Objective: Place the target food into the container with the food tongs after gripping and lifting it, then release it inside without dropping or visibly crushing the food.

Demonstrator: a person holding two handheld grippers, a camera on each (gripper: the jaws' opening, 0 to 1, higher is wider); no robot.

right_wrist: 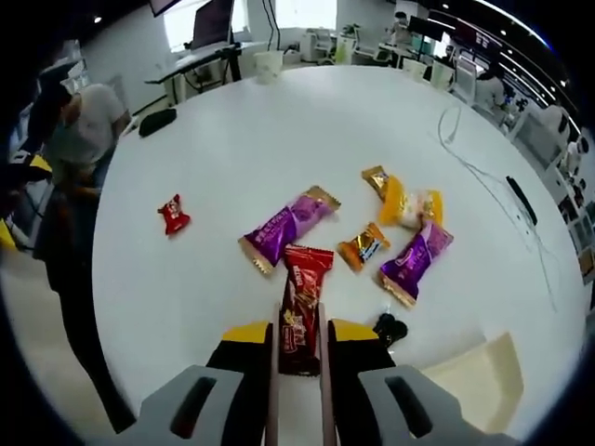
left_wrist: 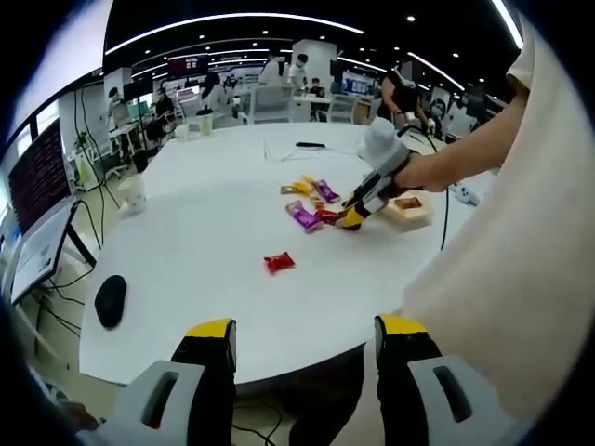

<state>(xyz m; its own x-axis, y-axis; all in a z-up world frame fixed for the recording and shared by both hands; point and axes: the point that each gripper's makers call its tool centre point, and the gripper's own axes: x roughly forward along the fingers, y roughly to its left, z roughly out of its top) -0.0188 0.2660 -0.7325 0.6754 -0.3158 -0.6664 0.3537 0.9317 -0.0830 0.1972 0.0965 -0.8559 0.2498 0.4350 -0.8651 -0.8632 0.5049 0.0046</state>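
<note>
While left claw spread, right claw pinching red snack packet.

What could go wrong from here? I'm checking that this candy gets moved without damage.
The right gripper pinches the red candy bar by one end only, so it may slip out during the lift. A tight squeeze could crush it. The tray sits off to the side near the table edge, so a hurried swing could drop the bar short or nudge the purple packet.
</note>
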